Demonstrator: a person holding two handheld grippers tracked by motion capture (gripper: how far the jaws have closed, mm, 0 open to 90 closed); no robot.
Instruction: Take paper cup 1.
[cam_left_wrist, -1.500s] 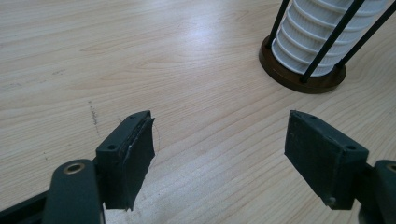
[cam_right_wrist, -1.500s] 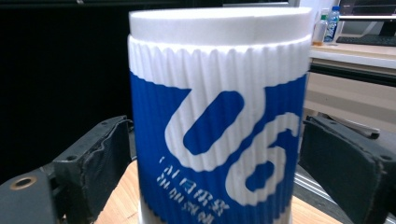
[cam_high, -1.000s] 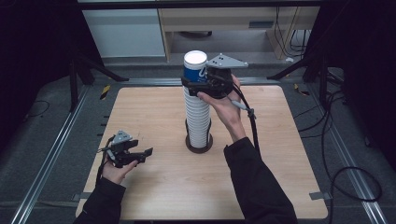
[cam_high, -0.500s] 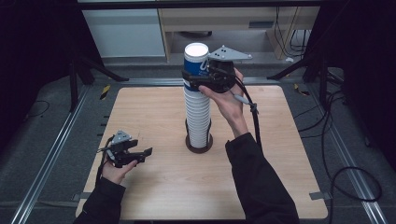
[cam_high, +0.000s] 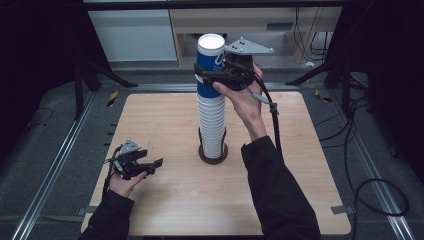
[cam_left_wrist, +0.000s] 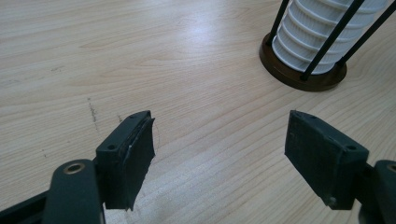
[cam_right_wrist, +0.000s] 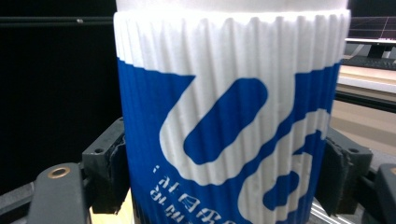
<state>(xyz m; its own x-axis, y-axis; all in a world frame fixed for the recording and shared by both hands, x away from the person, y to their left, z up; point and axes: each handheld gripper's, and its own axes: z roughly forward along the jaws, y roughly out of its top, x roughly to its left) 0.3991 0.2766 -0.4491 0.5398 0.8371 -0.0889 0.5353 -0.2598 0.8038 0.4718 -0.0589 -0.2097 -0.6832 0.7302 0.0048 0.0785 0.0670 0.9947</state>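
1. Left tongs (cam_high: 152, 162), low over the near left part of the counter (cam_high: 150, 115) in the left hand (cam_high: 122, 182): spread wide, nothing between the pads (cam_left_wrist: 130, 158), bare wood beneath them in the left gripper view. Probably parked there to stay clear of the work while remaining ready.
2. Pointed toward the stand (cam_left_wrist: 303, 79) rather than away from it, so likely waiting to steady it or to receive a cup.
3. Mid-counter: a stack of white cups (cam_high: 212, 125), upright in that round dark stand, hemmed in by thin black rods (cam_left_wrist: 327, 42). Needed, most likely, to keep so tall a column from toppling.
4. At the very top of the column, well above the counter: the blue cup (cam_high: 210, 57), upright and mouth up, in line with the white ones below. Impossible to tell whether its foot has cleared the cup beneath.
5. Right tongs (cam_high: 212, 77), held high by the right hand (cam_high: 245, 102): just been closing, now clamped on the blue cup (cam_right_wrist: 224, 140), one pad on each side of its ribbed wall. Gripped level across the wall, presumably to draw the cup straight up without dragging or tipping the stack.
6. Cable (cam_high: 275, 125) hanging down past the right forearm, clear of the stack.
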